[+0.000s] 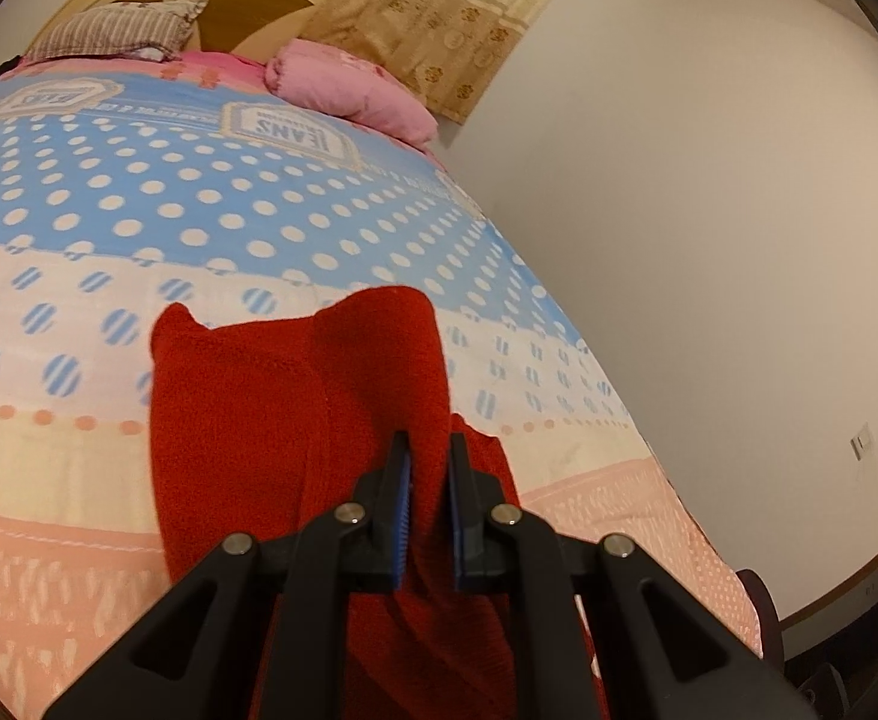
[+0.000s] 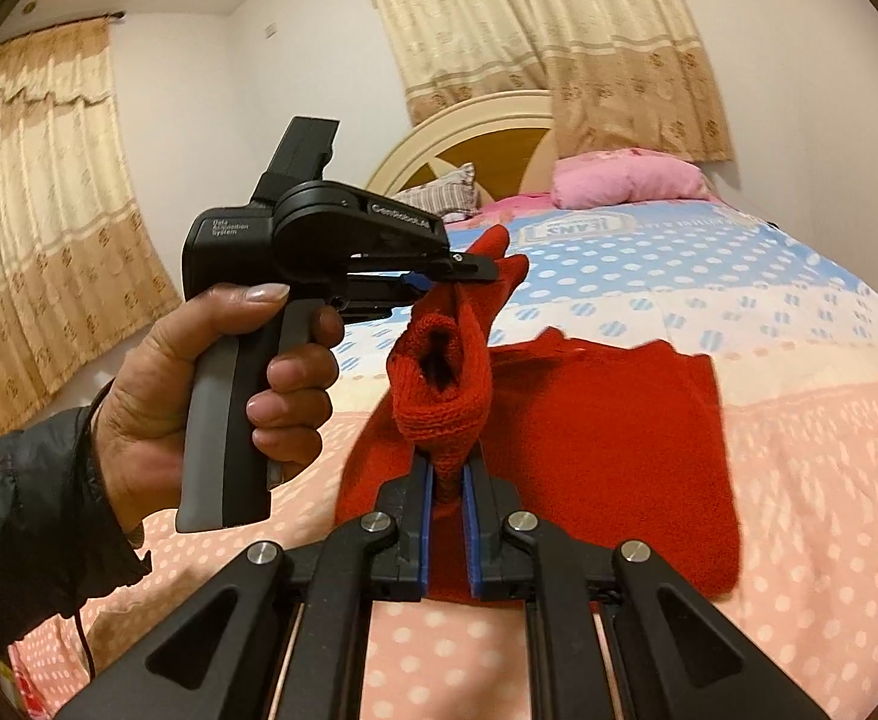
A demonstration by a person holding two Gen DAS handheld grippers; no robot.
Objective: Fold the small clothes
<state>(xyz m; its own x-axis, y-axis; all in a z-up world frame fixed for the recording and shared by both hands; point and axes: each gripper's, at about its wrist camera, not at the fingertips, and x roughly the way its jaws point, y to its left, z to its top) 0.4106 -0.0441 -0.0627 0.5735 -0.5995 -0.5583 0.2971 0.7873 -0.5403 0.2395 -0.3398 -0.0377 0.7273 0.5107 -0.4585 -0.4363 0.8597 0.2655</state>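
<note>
Black jaws w/ blue pads are seen right up front in both views, and red knit cloth is pinched in each pair. On the left gripper (image 1: 429, 450), the jaws are closed on a bunched fold of the red sweater (image 1: 246, 420); the fold runs up betw. the pads and humps over past the tips, while the rest of the cloth is spread on the bed to the left and below. On the right gripper (image 2: 448, 474), the jaws are closed tight on a thin bit of the same sweater (image 2: 619, 432), just below a rolled cuff (image 2: 442, 384) whose dark round hole is turned toward the camera. Beyond that, the flat part of the sweater is laid on the bedspread (image 2: 799, 480), to the right of the jaws. From the right wrist view, the left gripper (image 2: 487, 270) is also seen from the side, held in a hand (image 2: 198, 384) w/ a dark sleeve (image 2: 24, 516); a red corner is held at its tip, lifted off the bed. "Data Acquisition System" and "GenRobot.AI" can be read on its black body. "JEANS" is printed upside down on a badge (image 1: 306, 132) on the dotted blue part of the bedspread; the smaller words nearby are too blurry to be read. A pink pillow (image 1: 348, 90) is laid near the headboard (image 1: 234, 12).
</note>
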